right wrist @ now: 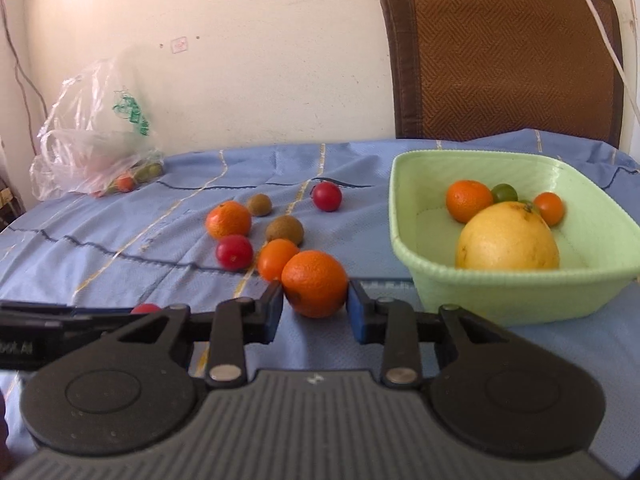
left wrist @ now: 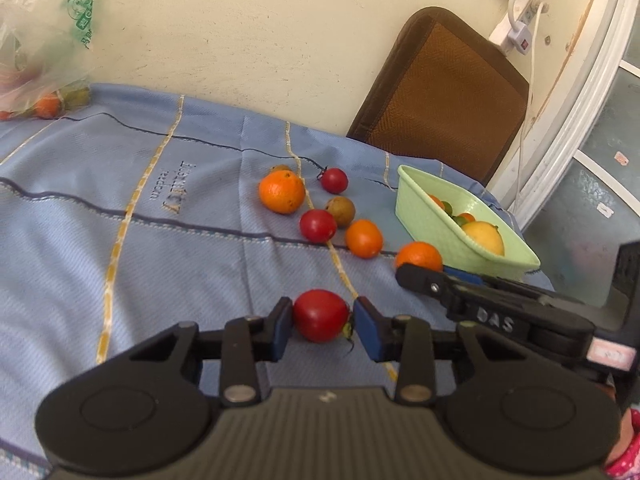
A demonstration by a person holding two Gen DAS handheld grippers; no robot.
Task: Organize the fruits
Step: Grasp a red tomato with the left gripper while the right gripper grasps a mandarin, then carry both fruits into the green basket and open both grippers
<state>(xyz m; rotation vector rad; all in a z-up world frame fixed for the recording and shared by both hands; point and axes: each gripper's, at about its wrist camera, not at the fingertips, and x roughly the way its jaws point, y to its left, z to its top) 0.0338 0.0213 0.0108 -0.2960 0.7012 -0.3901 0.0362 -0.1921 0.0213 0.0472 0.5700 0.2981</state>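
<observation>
My left gripper (left wrist: 323, 322) is shut on a red tomato (left wrist: 320, 315), low over the blue cloth. My right gripper (right wrist: 315, 307) is shut on an orange (right wrist: 315, 289), just left of the green basket (right wrist: 404, 236). The basket holds a large yellow fruit (right wrist: 507, 237), two small oranges and a green fruit. Loose on the cloth lie an orange (right wrist: 228, 219), a smaller orange (right wrist: 275, 257), two red tomatoes (right wrist: 234, 252) (right wrist: 327, 196) and two brown fruits (right wrist: 284, 229). In the left wrist view the right gripper (left wrist: 412, 270) reaches in from the right, next to the basket (left wrist: 424, 216).
A clear plastic bag (right wrist: 92, 140) with more fruit lies at the far left by the wall. A brown chair back (right wrist: 504, 52) stands behind the table. The table's edge runs just right of the basket. A power strip (left wrist: 520, 20) hangs on the wall.
</observation>
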